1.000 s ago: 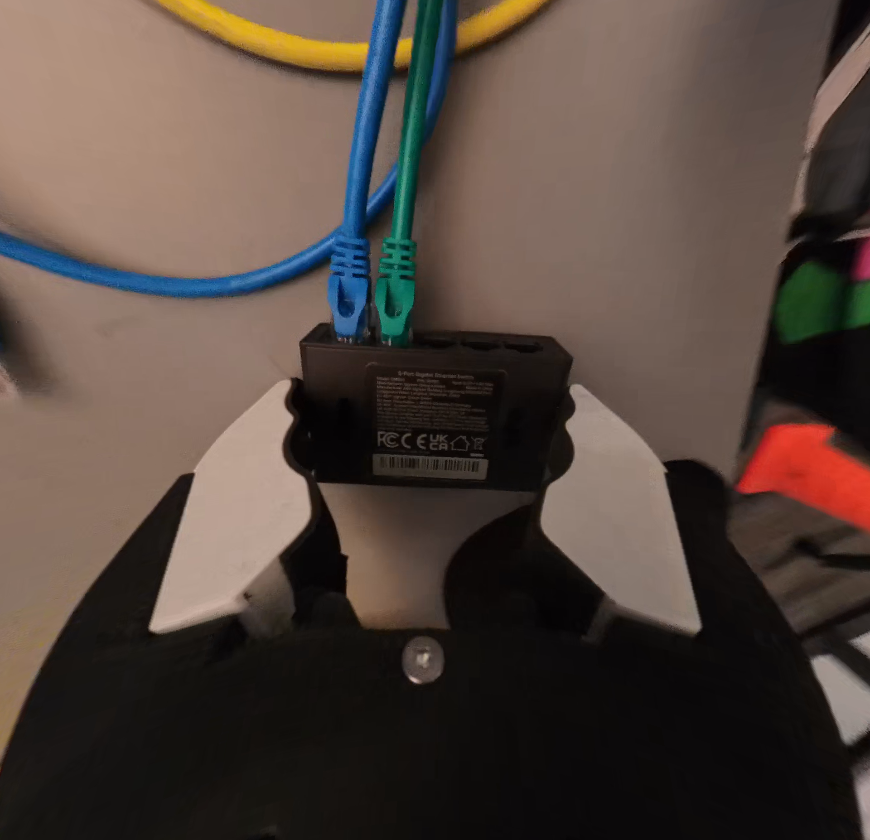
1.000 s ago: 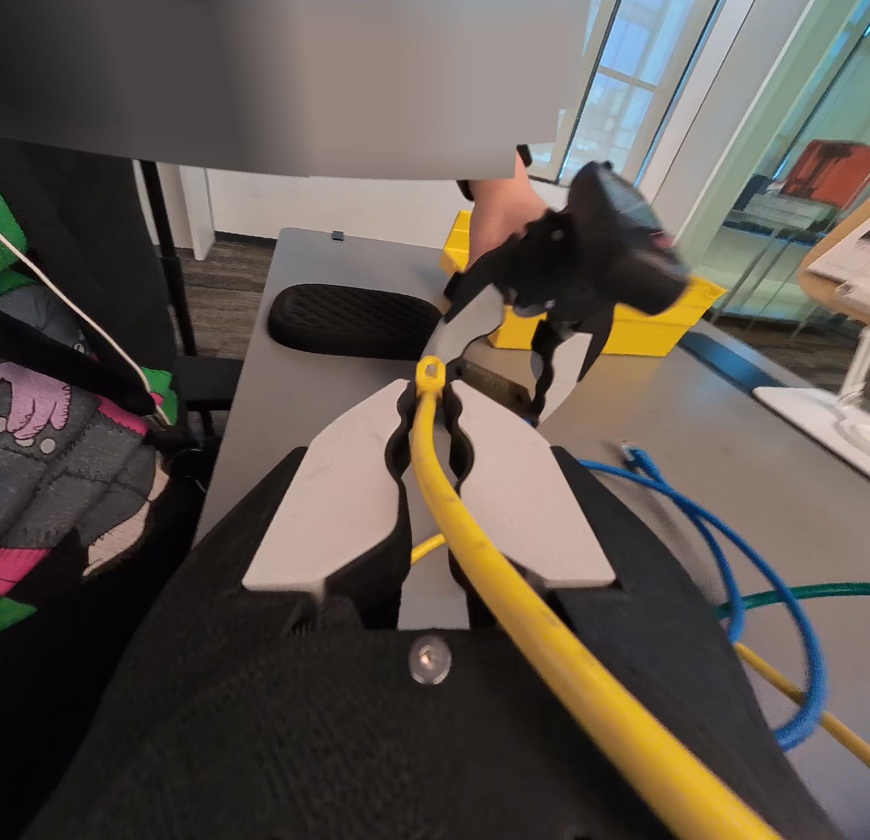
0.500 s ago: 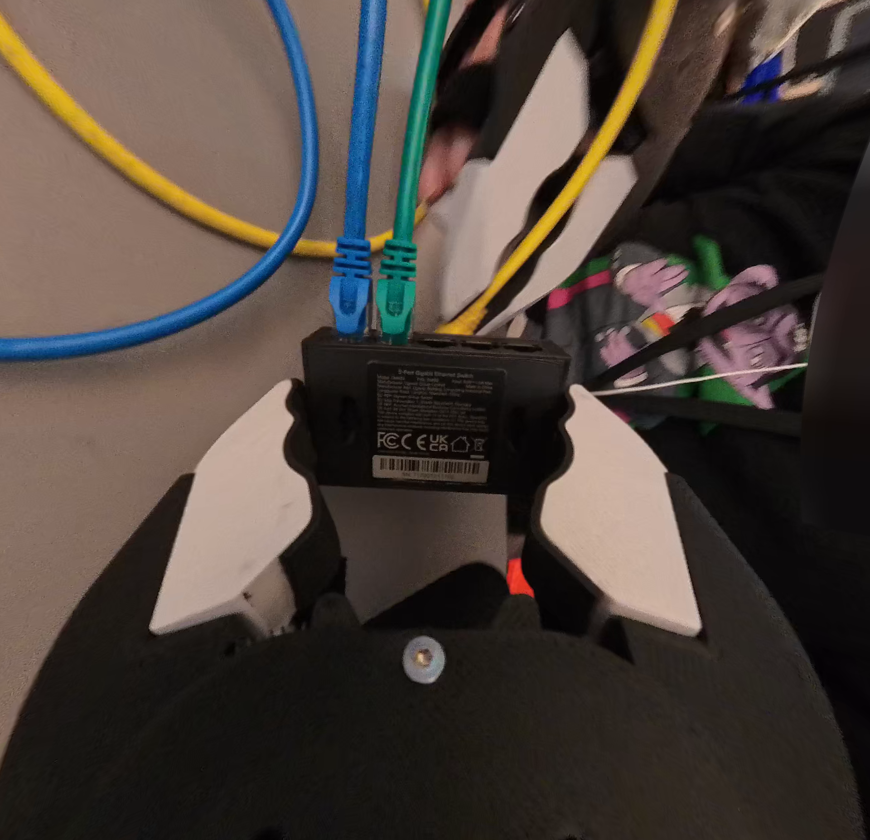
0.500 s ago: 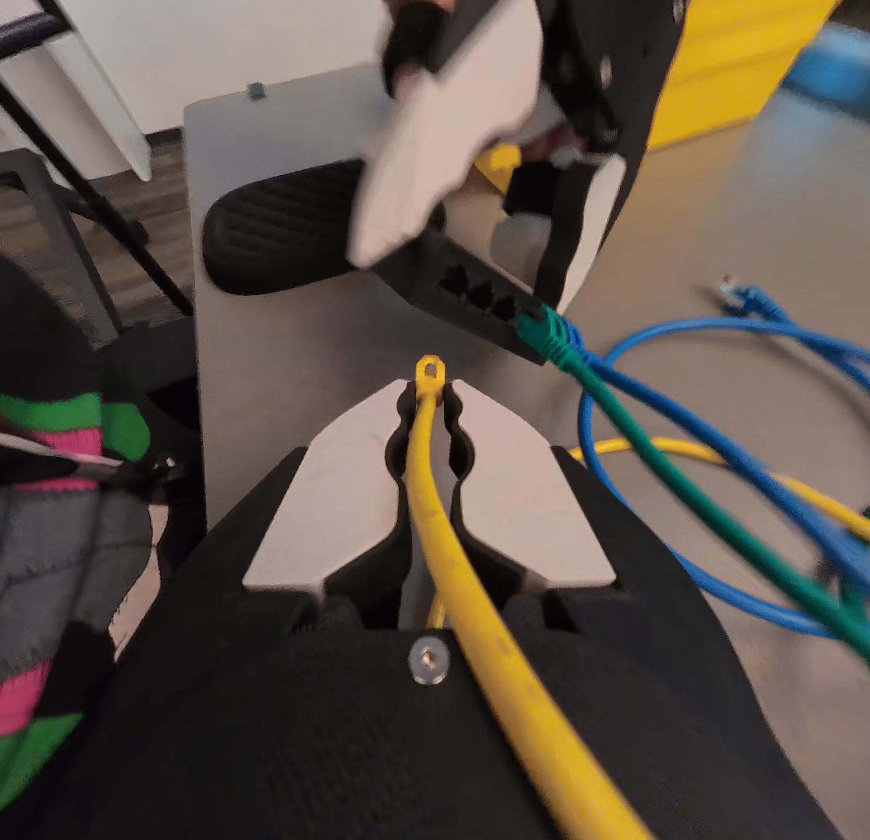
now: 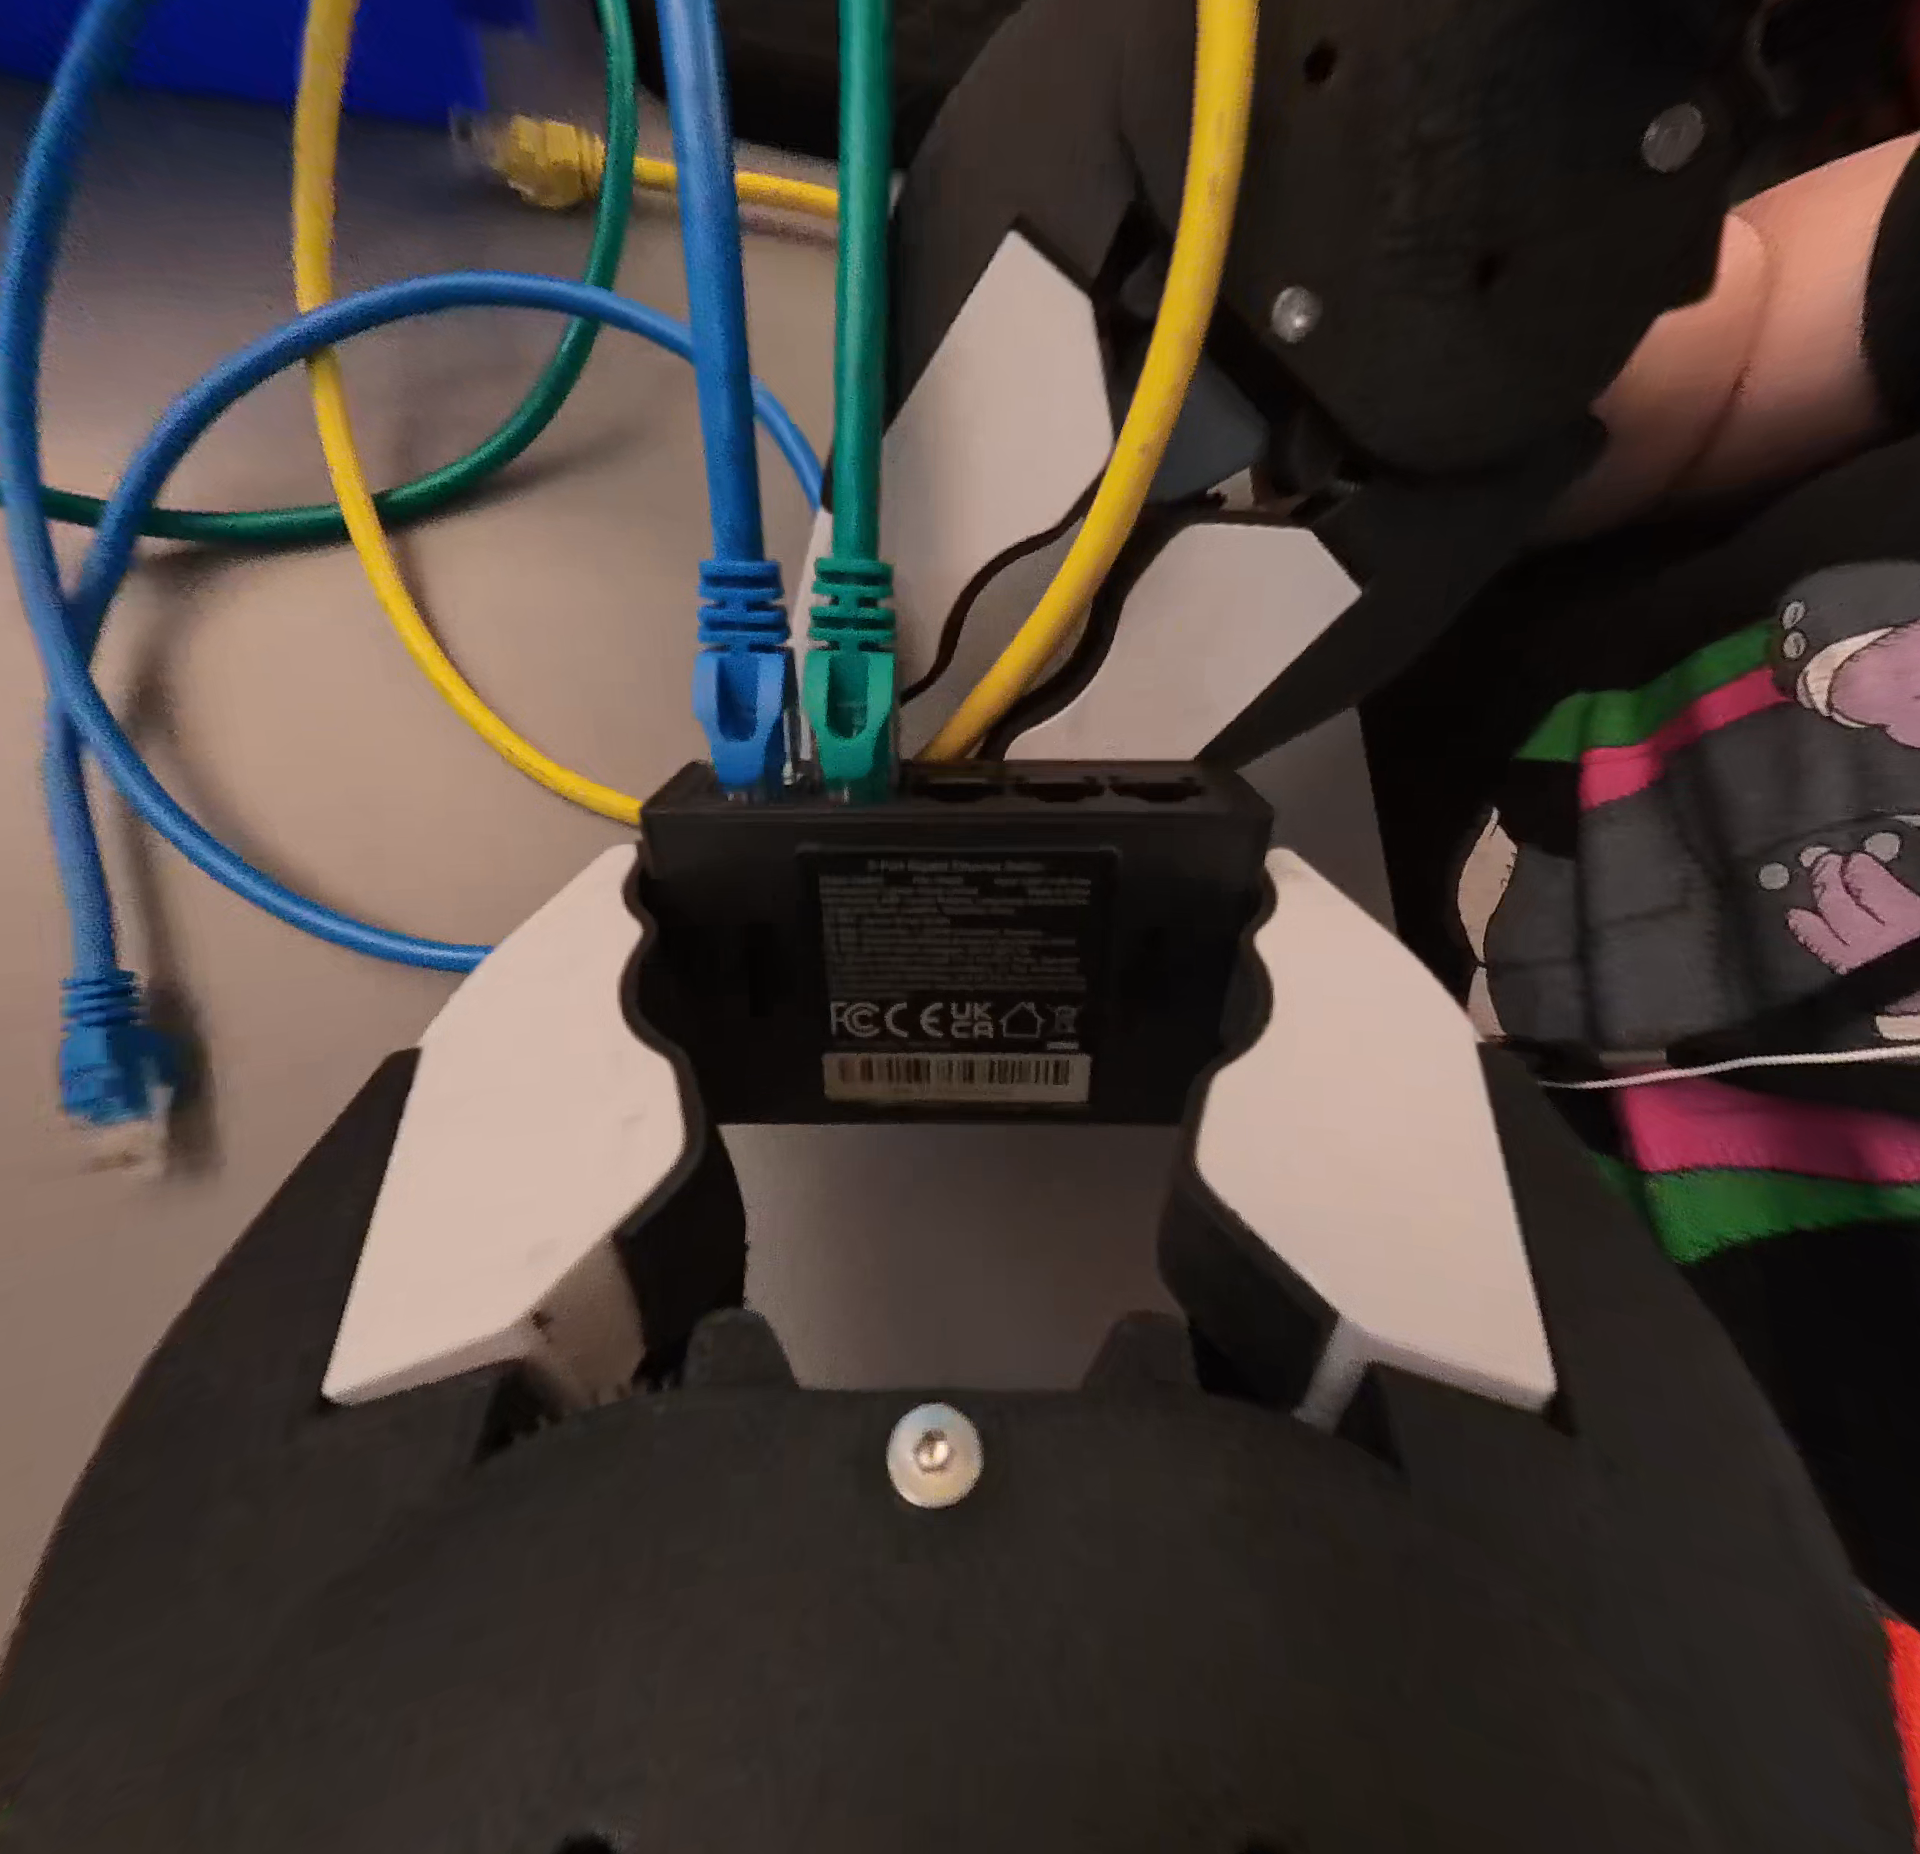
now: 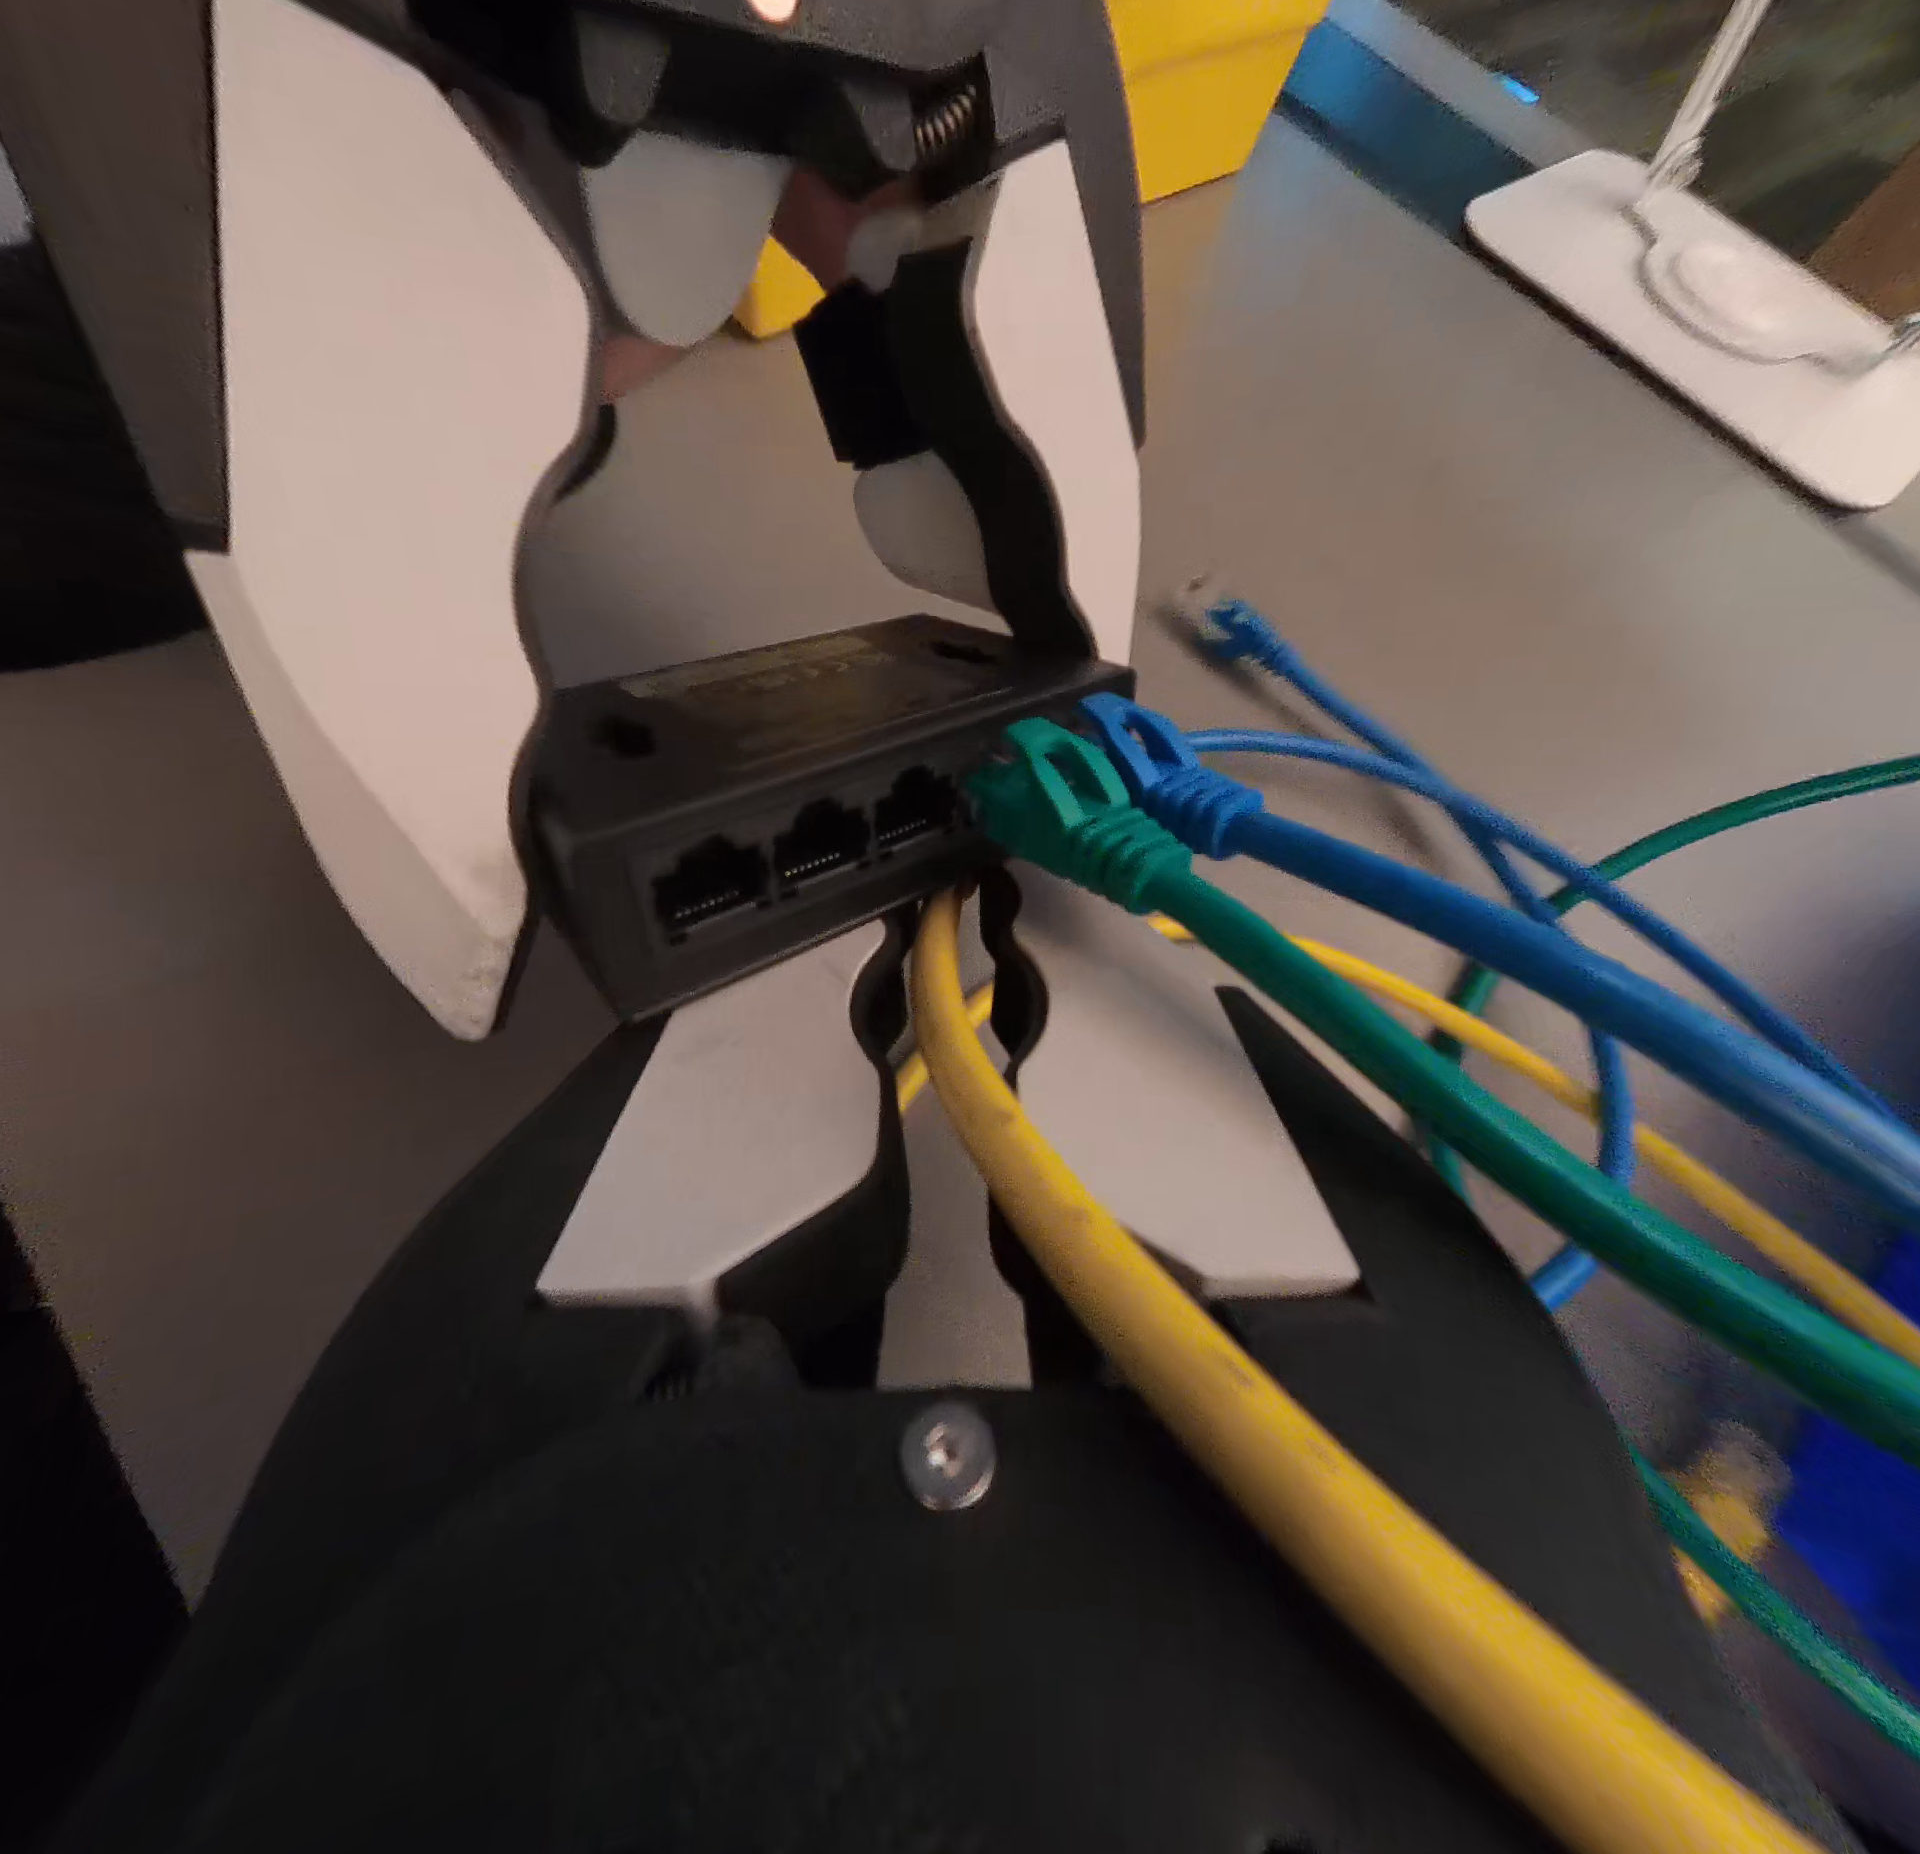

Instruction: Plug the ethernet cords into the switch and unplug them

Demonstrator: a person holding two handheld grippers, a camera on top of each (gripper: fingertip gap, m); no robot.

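1. Left hand-held gripper point(image 5: 951, 983) clamped the black switch point(image 5: 956, 931) above the bench point(image 5: 260, 713).
2. Right hand-held gripper point(image 6: 951, 921) gripped the yellow cord point(image 6: 1039, 1160), plug hidden under the switch.
3. Blue cord point(image 5: 727, 651) and green cord point(image 5: 854, 651) sat plugged in; 3 ports empty.

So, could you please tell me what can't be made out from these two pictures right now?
- Yellow cord's plug: hidden behind the switch in the right wrist view, so its port alignment is unknown.
- Same plug, left wrist view: masked by the green plug and the switch's edge.
- Loose blue plug: motion-blurred, left wrist view.
- Right tongs' tips: covered by the switch.
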